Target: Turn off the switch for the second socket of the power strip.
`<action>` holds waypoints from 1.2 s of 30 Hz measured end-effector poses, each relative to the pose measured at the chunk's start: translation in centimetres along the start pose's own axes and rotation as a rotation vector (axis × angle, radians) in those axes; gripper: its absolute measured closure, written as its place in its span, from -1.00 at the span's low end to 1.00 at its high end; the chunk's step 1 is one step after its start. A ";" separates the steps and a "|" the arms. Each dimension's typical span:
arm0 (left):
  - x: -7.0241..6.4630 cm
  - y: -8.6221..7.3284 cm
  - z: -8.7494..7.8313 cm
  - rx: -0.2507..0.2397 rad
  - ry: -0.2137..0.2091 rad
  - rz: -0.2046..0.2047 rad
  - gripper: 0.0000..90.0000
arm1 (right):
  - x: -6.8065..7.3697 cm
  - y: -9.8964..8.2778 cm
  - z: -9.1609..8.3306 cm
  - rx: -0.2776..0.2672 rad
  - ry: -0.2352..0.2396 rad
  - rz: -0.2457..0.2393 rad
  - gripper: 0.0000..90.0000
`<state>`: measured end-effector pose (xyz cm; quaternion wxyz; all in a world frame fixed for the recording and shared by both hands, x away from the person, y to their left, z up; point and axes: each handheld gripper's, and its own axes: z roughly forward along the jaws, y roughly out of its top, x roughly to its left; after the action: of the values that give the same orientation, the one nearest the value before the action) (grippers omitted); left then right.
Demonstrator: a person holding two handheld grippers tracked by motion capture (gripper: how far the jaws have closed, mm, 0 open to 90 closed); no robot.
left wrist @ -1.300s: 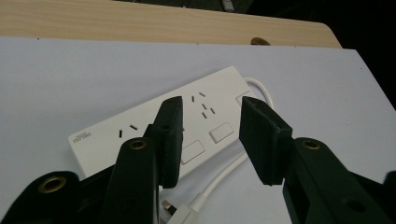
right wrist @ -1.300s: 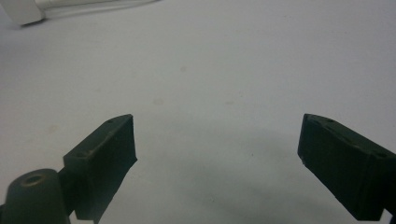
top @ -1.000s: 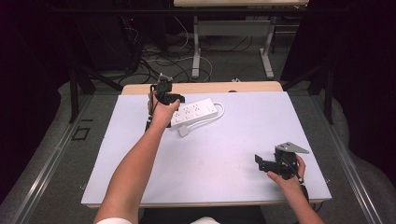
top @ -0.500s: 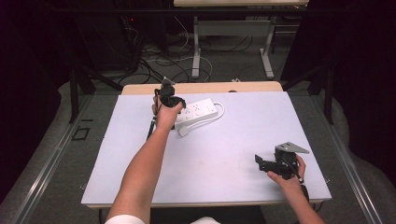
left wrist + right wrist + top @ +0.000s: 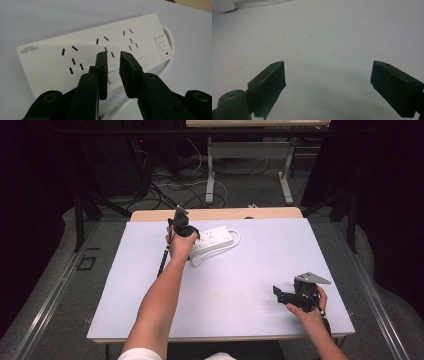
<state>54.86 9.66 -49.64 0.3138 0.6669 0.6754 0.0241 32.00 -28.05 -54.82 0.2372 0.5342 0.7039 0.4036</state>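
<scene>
Left gripper (image 5: 113,56), jaws nearly together, hovers over power strip (image 5: 82,53) lying crosswise; right gripper (image 5: 328,75) gapes, well apart.

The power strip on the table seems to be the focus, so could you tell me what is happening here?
A person works at a table with a hand-held gripper in each hand. The left hand-held gripper hovers over the white power strip at the far side, its jaws nearly closed with a narrow gap and nothing between them. The right hand-held gripper sits open near the front right corner, holding nothing.
</scene>
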 end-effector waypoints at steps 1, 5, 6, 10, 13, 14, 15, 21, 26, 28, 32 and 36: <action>-0.1 -0.1 0.2 0.001 -0.002 -0.002 0.73 | 0.0 0.0 0.0 -0.001 0.001 -0.002 -0.73; -0.1 -0.3 0.5 0.010 0.003 0.008 0.77 | 0.0 0.0 0.0 -0.004 0.001 -0.008 -0.73; -0.1 -0.3 0.7 0.008 0.004 0.003 0.79 | 0.0 0.0 0.0 -0.004 0.001 -0.009 -0.73; 0.0 -0.5 1.0 0.020 0.010 0.006 0.82 | 0.0 0.0 0.0 0.000 0.003 -0.009 -0.72; 0.1 -0.7 1.3 0.027 0.016 0.001 0.86 | 0.0 0.0 0.0 -0.001 0.003 -0.012 -0.72; 0.1 -0.7 1.4 0.029 0.018 0.003 0.88 | 0.1 0.0 0.0 0.000 0.004 -0.008 -0.72; 0.1 -0.7 1.4 0.029 0.018 0.003 0.88 | 0.0 0.0 0.0 -0.001 0.004 -0.011 -0.72; 0.0 -0.9 1.7 0.030 0.021 -0.001 0.91 | 0.1 0.0 0.1 -0.005 -0.002 -0.007 -0.72; -0.1 -1.0 1.9 0.037 0.032 -0.002 0.93 | 0.2 0.0 0.0 0.004 0.002 -0.005 -0.72; 0.0 -1.0 2.0 0.036 0.031 -0.003 0.94 | 0.2 0.0 0.0 0.002 0.005 -0.004 -0.71; -0.1 -1.0 1.9 0.037 0.035 -0.002 0.96 | 0.2 0.0 0.0 0.002 0.004 -0.005 -0.71; -0.1 -1.1 1.9 0.033 0.040 0.001 0.99 | 0.2 0.0 0.0 0.001 0.004 -0.008 -0.71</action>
<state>54.79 8.72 -51.61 0.2890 0.6717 0.6817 0.0263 31.95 -27.87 -54.78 0.2368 0.5308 0.7068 0.4033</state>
